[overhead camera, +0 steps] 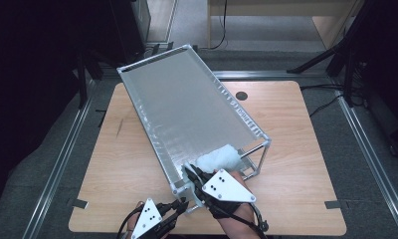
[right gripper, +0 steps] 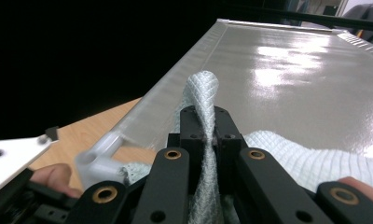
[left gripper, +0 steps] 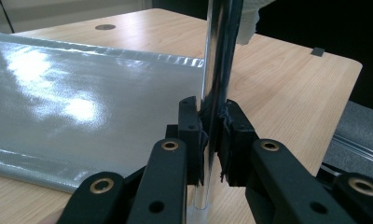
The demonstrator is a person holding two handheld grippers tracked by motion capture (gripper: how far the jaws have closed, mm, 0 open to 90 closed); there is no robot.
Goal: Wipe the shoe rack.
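The right tool (right gripper: pixel 207 135) pinches a white waffle-weave cloth (right gripper: pixel 310 161) — resting, it seems, on the silvery panel (right gripper: pixel 292 79).

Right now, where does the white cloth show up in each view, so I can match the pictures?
High view: the white cloth lies bunched on the near, low end of the grey sloped panel, just ahead of the right gripper.
Left gripper view: a white scrap at the top edge, behind the shiny metal post.
Right gripper view: bottom centre, pinched upright between the jaws.
Shared landmark: the grey panel.
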